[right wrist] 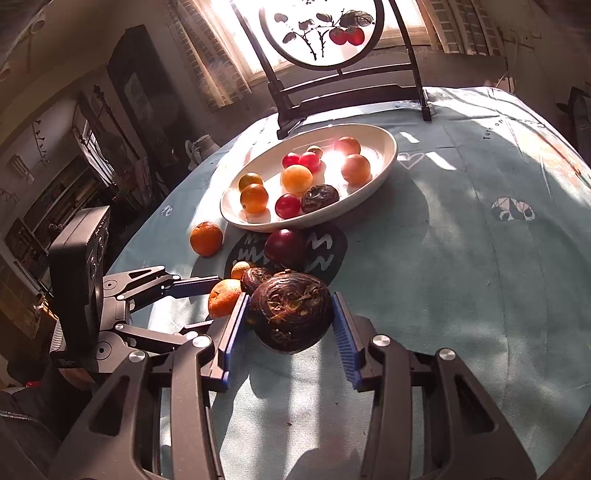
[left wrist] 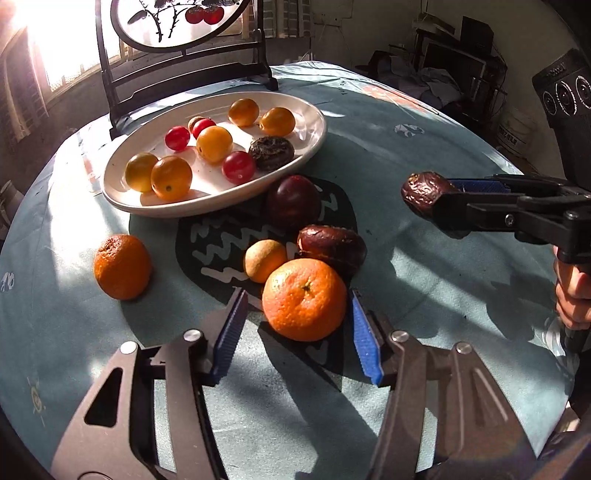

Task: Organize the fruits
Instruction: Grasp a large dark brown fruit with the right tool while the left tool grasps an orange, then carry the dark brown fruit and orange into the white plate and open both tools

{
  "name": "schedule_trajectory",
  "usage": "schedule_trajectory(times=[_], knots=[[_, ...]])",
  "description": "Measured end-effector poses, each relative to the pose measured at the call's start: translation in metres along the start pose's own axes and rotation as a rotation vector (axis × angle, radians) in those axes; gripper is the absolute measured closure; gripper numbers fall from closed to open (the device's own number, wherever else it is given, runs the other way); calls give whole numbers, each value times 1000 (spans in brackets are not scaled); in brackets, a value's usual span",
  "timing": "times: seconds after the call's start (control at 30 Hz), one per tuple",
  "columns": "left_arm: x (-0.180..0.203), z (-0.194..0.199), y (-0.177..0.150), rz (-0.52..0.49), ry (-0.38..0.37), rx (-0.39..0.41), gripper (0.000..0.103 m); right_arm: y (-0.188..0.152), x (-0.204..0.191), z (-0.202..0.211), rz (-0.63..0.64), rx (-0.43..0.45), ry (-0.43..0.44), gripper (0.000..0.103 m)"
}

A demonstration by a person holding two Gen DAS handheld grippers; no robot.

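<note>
A white oval plate [left wrist: 207,210] [right wrist: 388,155] holds several small yellow and red fruits and one dark wrinkled fruit [left wrist: 271,147]. In front of it lie a purple plum [left wrist: 293,201], a second wrinkled fruit [left wrist: 332,245], a small tan fruit [left wrist: 265,260] and a mandarin [left wrist: 122,266]. My left gripper [left wrist: 298,295] [right wrist: 216,301] straddles a larger orange [left wrist: 304,299] [right wrist: 225,297]. Its right pad is at the peel, while the left pad stands a little off. My right gripper [right wrist: 291,299] [left wrist: 439,197], raised to the right, is shut on a dark wrinkled fruit [right wrist: 291,314] [left wrist: 424,195].
A round painted screen on a black stand [left wrist: 177,22] [right wrist: 321,33] rises behind the plate. The pale blue cloth [left wrist: 424,258] has a dark patterned patch under the loose fruit. A person's hand [left wrist: 570,295] grips the right handle. Furniture crowds the room's edges.
</note>
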State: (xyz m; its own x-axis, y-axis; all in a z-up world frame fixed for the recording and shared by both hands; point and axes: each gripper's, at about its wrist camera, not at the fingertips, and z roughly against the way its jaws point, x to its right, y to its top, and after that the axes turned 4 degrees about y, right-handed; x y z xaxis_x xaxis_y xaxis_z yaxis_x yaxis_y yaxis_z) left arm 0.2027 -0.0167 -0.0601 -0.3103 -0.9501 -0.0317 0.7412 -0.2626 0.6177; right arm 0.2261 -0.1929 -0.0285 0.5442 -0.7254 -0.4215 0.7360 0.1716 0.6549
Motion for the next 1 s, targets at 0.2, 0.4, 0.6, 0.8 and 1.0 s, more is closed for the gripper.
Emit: schedule_trajectory(times=[0.2, 0.4, 0.6, 0.8, 1.0], knots=[[5, -4, -1, -12, -2, -20, 56, 0, 1, -1, -2, -3, -2, 58], [5, -4, -2, -5, -3, -19, 58, -1, 1, -2, 0, -8, -14, 59], [2, 5, 0, 18, -11, 7, 58, -2, -1, -4, 14, -7, -7, 59], [-17, 29, 6, 103, -67, 89, 58, -4, -12, -9, 55, -7, 75, 58], [-56, 32, 42, 233, -33, 147, 58, 27, -14, -22, 31, 66, 85, 58]])
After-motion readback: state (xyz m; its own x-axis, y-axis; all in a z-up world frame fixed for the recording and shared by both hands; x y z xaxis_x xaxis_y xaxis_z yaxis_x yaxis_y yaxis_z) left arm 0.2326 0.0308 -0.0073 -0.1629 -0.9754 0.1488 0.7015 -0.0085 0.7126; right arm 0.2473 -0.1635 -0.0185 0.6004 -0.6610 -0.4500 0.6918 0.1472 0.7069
